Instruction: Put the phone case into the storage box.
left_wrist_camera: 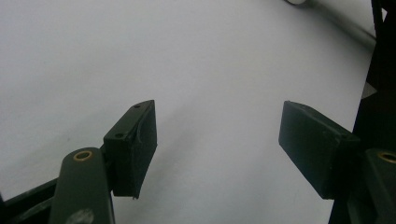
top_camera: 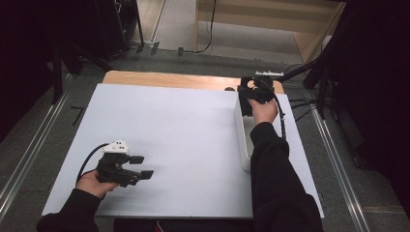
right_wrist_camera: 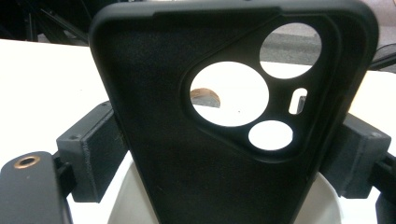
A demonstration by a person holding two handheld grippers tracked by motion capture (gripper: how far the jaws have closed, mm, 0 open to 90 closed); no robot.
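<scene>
A black phone case (right_wrist_camera: 187, 140) with round camera cut-outs stands upright between the jaws of my right gripper (right_wrist_camera: 224, 154), which is shut on it. In the high view the case (top_camera: 250, 87) is held above the far end of a long white tray (top_camera: 243, 140) at the table's right side. Near the front left of the white table, my left gripper (top_camera: 140, 166) stands open, pointing right. In the left gripper view its jaws (left_wrist_camera: 217, 144) are wide apart with nothing between them, over the bare white surface.
The white table top (top_camera: 174, 130) has a wooden strip (top_camera: 164, 79) showing along its far edge. Dark stands and cables (top_camera: 309, 92) crowd the floor at the right. A person's black sleeves come in from the bottom.
</scene>
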